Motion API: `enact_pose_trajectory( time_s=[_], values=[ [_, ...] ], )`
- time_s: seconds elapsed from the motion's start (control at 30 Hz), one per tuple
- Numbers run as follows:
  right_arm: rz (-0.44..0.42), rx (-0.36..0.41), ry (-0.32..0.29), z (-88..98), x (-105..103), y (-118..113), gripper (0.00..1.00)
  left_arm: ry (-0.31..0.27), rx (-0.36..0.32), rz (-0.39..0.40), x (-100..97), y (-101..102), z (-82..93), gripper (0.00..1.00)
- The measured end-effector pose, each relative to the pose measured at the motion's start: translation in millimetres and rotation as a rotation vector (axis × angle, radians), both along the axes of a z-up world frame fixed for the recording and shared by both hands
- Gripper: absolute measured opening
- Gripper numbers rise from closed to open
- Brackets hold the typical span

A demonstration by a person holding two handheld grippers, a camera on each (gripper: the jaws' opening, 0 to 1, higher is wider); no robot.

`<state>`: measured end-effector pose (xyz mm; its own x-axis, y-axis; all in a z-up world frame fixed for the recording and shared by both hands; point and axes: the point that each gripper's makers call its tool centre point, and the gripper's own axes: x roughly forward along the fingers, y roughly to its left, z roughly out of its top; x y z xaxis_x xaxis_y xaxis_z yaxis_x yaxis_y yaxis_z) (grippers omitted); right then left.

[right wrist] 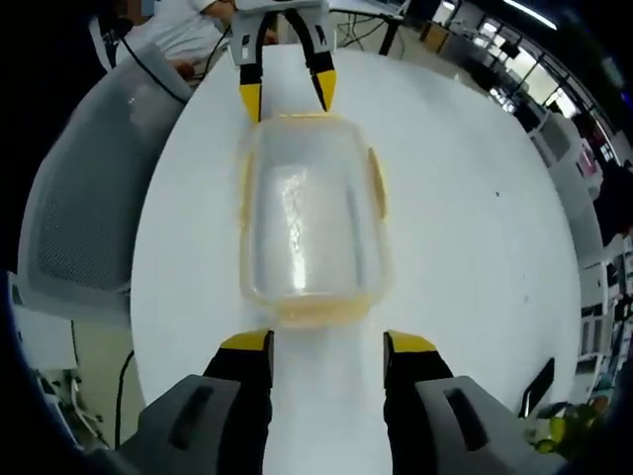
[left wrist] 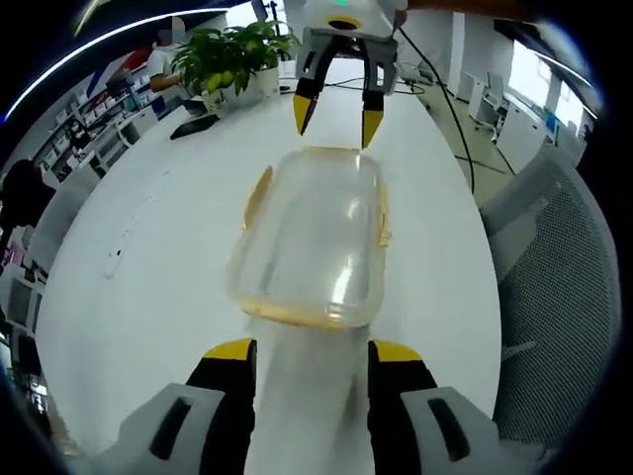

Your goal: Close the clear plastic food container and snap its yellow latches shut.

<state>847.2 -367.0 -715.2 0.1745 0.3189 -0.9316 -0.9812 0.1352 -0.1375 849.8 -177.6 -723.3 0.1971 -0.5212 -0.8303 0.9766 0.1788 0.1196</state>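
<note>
Grippers face each other across a closed container

Left gripper (left wrist: 309,348) and right gripper (right wrist: 326,341) both have jaws spread, holding nothing. Between them, just ahead of each, the clear container (left wrist: 312,237) lies on the white table (left wrist: 148,277), yellow latches (left wrist: 383,213) along its sides. Bare tabletop surrounds it; a mesh chair (left wrist: 554,297) stands at the table edge.

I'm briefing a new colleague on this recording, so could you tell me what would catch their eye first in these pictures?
First, the clear plastic container with yellow latches along its sides, lying on the white table between the two grippers. Next, the yellow-tipped jaws: the left gripper and the right gripper face each other from opposite ends of the container, both open. A potted plant stands at the table's far end in the left gripper view.
</note>
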Motion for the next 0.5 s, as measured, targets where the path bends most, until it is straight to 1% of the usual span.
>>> enact_pose_trajectory(
  time_s=[0.17, 0.3, 0.5],
  values=[
    [0.014, 0.015, 0.004, -0.6, 1.7, 4.2, 0.42, -0.004, -0.007, -0.011, 4.5, -0.1, 0.4, 0.41],
    [0.032, 0.03, 0.01, -3.1, 2.0, 7.2, 0.42, -0.008, -0.012, -0.042, 5.8, -2.1, -1.3, 0.44],
    [0.064, 0.049, 0.014, -6.7, 0.9, 11.1, 0.41, -0.009, -0.025, -0.066, 9.3, -4.8, -4.1, 0.47]
  ],
)
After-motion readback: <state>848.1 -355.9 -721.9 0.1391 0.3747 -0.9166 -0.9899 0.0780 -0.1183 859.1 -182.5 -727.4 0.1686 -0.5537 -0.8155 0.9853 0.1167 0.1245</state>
